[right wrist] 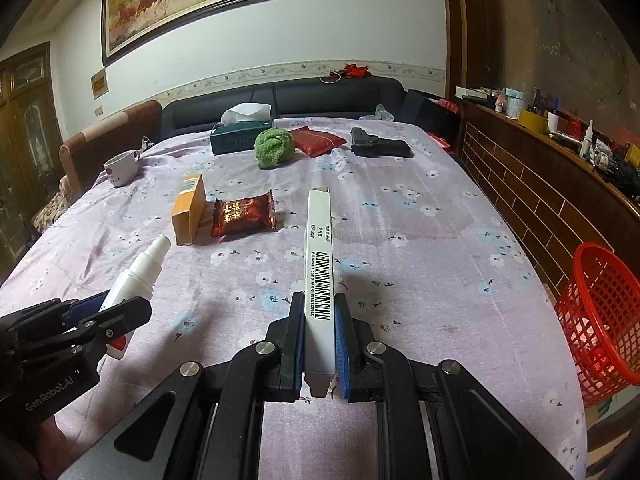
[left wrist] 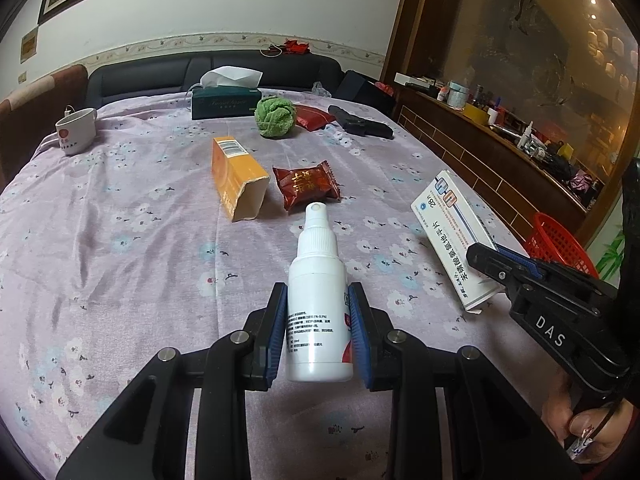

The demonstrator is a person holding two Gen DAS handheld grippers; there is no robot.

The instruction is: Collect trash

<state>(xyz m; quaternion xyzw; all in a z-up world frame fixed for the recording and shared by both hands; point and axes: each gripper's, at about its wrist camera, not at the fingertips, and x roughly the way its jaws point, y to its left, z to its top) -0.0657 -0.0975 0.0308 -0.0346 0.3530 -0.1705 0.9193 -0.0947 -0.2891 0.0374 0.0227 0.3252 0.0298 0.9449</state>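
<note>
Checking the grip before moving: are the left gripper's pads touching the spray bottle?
Touching. The left wrist view shows both blue pads pressed against the spray bottle.

Domestic living room. Landmark: table under a lilac floral cloth (right wrist: 400, 216). Behind it, a dark padded leather sofa (right wrist: 280, 100); above the sofa, a framed horse painting (right wrist: 188, 0). On the cloth's far end, a green tissue box (right wrist: 240, 138) and a white ceramic mug (right wrist: 120, 168). Right of it, a cluttered brown wooden sideboard (right wrist: 540, 184).
</note>
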